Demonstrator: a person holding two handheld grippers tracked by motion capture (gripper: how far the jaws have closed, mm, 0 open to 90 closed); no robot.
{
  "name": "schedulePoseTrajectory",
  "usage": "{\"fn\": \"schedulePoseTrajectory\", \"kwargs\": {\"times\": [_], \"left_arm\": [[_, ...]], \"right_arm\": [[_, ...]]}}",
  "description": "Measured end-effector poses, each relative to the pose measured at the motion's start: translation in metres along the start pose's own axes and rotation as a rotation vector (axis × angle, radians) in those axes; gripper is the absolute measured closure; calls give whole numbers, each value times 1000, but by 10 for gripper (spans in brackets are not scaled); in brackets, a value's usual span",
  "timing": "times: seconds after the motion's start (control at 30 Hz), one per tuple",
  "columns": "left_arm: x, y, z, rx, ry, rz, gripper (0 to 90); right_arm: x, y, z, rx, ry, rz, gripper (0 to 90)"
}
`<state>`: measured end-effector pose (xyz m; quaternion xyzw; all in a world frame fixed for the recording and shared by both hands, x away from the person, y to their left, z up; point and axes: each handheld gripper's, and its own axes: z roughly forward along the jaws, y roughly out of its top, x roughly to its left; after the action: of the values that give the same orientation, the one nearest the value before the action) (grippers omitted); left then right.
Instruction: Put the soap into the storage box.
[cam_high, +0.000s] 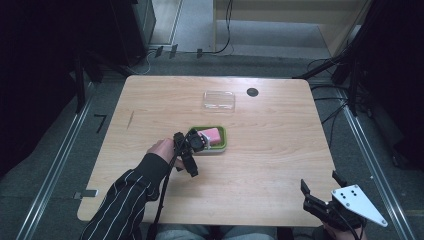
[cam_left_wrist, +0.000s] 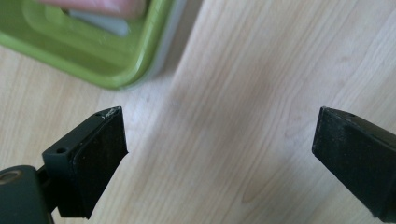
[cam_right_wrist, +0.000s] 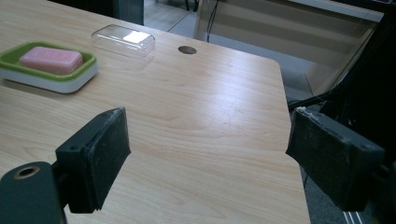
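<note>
Your left hand (cam_high: 161, 149) reaches forward over table (cam_high: 150, 100), striped sleeve angled in from near edge. Left gripper (cam_left_wrist: 219, 140) tilted down, jaws wide apart, empty, bare wood between them. Green soap dish (cam_high: 223, 142) just ahead of jaws, pink soap (cam_high: 214, 134) inside. Your right gripper (cam_right_wrist: 208, 149) low at near right corner, jaws apart, empty; dish well off to its front-left, clear lid (cam_right_wrist: 123, 39) beyond.
</note>
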<state>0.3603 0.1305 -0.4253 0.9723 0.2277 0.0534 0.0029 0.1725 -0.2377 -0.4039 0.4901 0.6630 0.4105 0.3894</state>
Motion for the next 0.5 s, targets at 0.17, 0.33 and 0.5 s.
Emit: {"fn": "schedulePoseTrajectory", "kwargs": {"times": [0.17, 0.33, 0.5], "left_arm": [[-7, -11, 2, 3, -4, -15, 37], [-14, -24, 2, 8, -8, -38, 38], [-23, -37, 6, 21, -25, -54, 31]], "right_arm": [[0, 0, 0, 0, 0, 2, 135], [0, 0, 0, -1, 0, 2, 135], [0, 0, 0, -1, 1, 3, 135]]}}
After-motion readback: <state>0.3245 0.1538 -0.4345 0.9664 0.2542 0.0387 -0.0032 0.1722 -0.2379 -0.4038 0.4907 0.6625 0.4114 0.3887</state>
